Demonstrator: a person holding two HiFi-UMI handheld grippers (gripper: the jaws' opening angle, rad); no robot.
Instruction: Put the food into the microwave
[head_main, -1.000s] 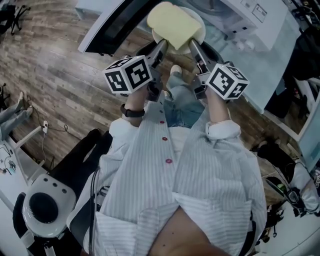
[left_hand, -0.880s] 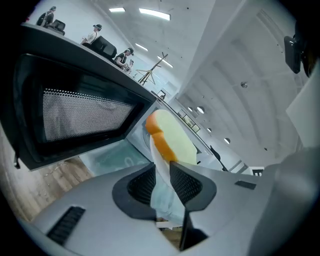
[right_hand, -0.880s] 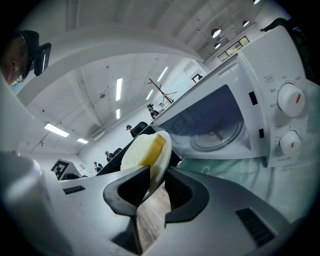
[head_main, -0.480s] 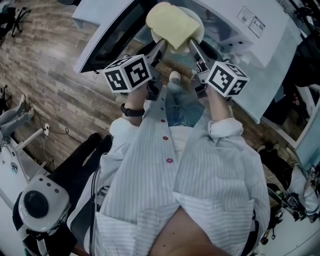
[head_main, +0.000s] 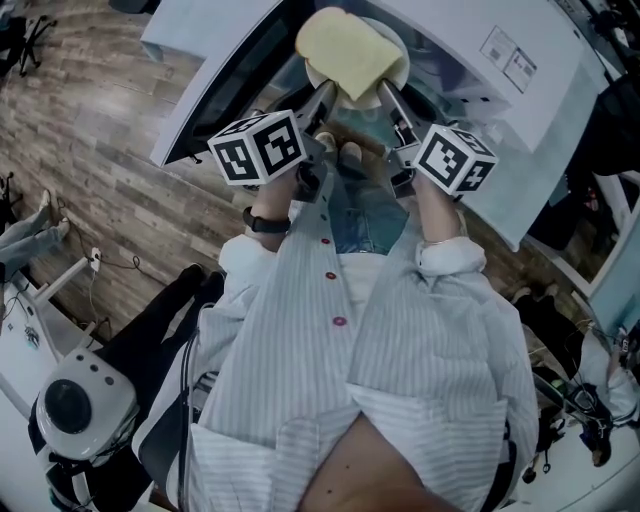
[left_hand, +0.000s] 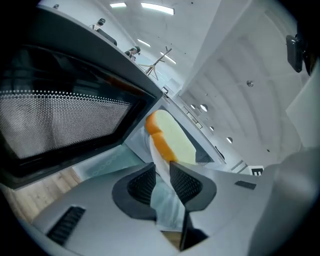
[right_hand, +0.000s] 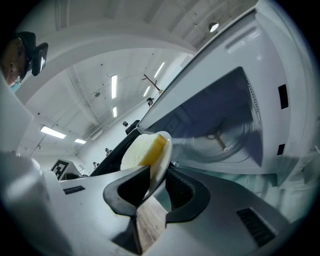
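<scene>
you have the white plate (head_main: 398, 48) carried between both tongs, up at 12 o'clock in the head view, with a slice of bread (head_main: 347, 50) lying flat on it, pale yellow on its face and orange along the crust. your left tongs (head_main: 322, 96) are clamped on the plate's rim at about 7 o'clock, and your right tongs (head_main: 386, 92) are clamped on the rim at about 5 o'clock. each gripper view shows the thin white edge pinched between the two ribbed pads. the plate hangs in the air at the mouth of the white microwave (head_main: 520, 55), not set down on anything. the microwave's door (head_main: 215, 85) stands swung open at 9 to 10 o'clock of the plate, its dark meshed window filling the left half of the left gripper view. in the right gripper view the open cavity lies at 2 o'clock of the plate, with the glass turntable (right_hand: 222, 142) in its floor. the marker cubes (head_main: 257, 147) sit at 6 o'clock of the plate, above your sleeves. the wooden floor (head_main: 90, 150) runs out toward 9 o'clock.
</scene>
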